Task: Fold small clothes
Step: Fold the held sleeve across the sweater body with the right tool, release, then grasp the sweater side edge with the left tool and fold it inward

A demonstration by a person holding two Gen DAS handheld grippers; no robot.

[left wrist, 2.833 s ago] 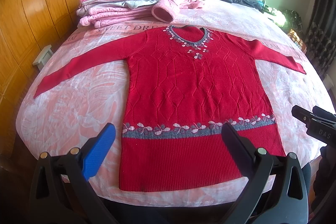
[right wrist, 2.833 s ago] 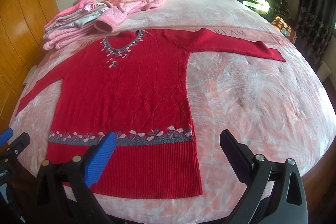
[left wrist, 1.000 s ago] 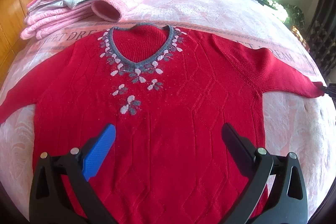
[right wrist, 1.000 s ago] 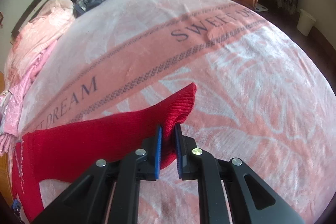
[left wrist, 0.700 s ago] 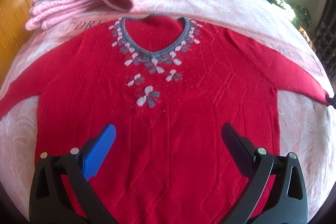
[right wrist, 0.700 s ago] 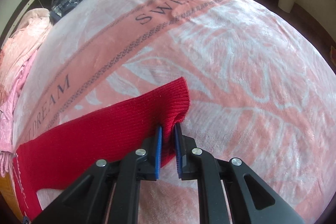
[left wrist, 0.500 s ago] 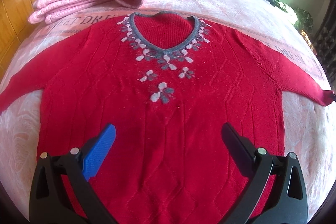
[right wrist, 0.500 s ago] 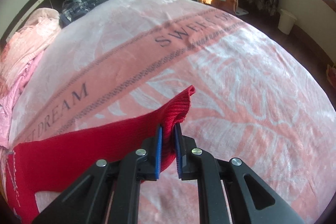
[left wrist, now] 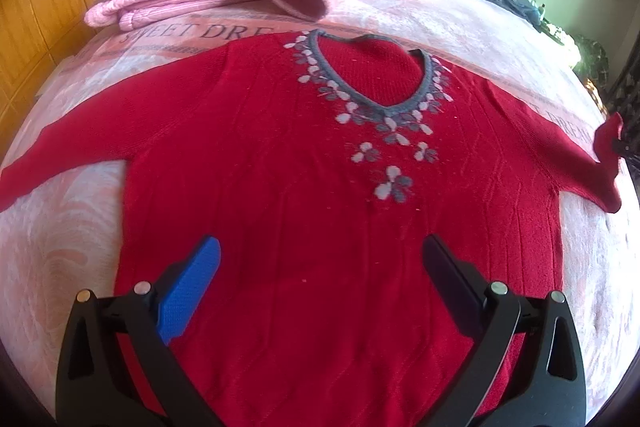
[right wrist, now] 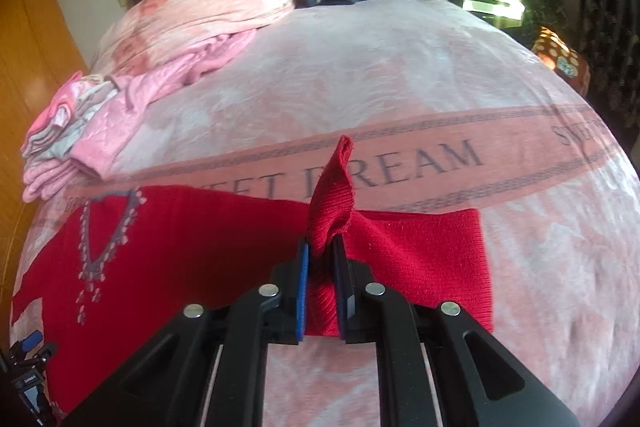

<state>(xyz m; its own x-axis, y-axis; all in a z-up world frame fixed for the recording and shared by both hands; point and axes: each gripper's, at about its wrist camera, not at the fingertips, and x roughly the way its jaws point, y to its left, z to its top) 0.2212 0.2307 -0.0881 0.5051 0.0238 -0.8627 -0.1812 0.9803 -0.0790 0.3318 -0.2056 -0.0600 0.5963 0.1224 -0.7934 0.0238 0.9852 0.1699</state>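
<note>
Pinching the cuff of the red knitted sweater (right wrist: pixel 192 247), the right gripper (right wrist: pixel 320 267) held that sleeve raised. The left gripper (left wrist: pixel 320 263) hovered over the sweater's chest (fingers spread apart), on the pink blanket-covered bed (right wrist: pixel 400 79).

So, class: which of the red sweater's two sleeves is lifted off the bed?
The wearer's left sleeve: the right tool pinches its cuff upward. The other sleeve lies flat.
</note>
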